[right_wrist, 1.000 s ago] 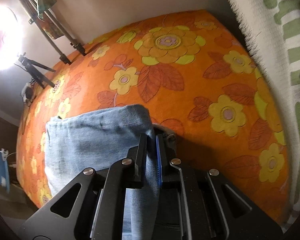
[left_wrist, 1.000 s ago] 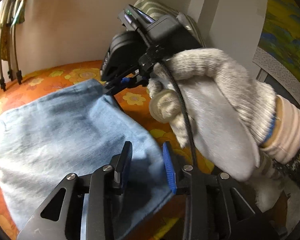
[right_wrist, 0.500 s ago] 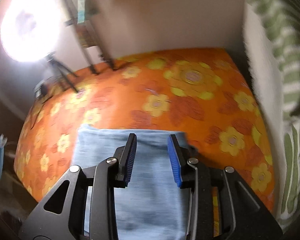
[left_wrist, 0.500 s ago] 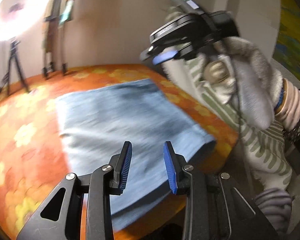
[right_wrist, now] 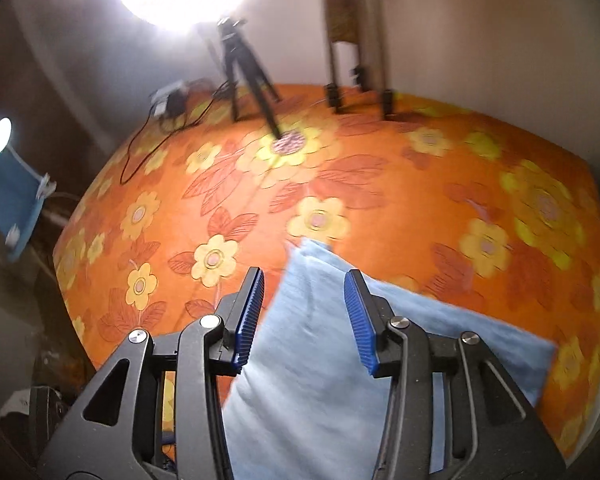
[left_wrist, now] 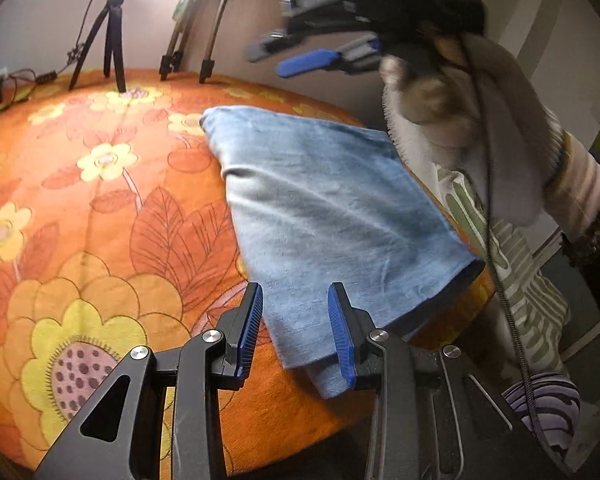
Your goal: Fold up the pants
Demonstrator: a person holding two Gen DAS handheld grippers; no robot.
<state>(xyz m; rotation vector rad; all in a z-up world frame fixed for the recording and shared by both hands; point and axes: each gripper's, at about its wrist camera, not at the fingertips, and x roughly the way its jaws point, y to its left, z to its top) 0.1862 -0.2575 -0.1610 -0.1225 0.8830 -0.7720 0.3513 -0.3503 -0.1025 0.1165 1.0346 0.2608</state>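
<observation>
The blue pants (left_wrist: 332, 216) lie folded flat on the orange flowery bed (left_wrist: 100, 208), near its edge. The left tool (left_wrist: 296, 330) and right tool (right_wrist: 305, 316) are both spread wide, holding nothing. A bump could push the pants off.

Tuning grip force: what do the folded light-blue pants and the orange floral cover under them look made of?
Folded light-blue pants: looks like washed denim, matte, with faded streaks and soft creases; the weave is too blurred to confirm. Orange floral cover: seems a soft printed textile, matte, no glare under the lamp; fibre cannot be told.
</observation>
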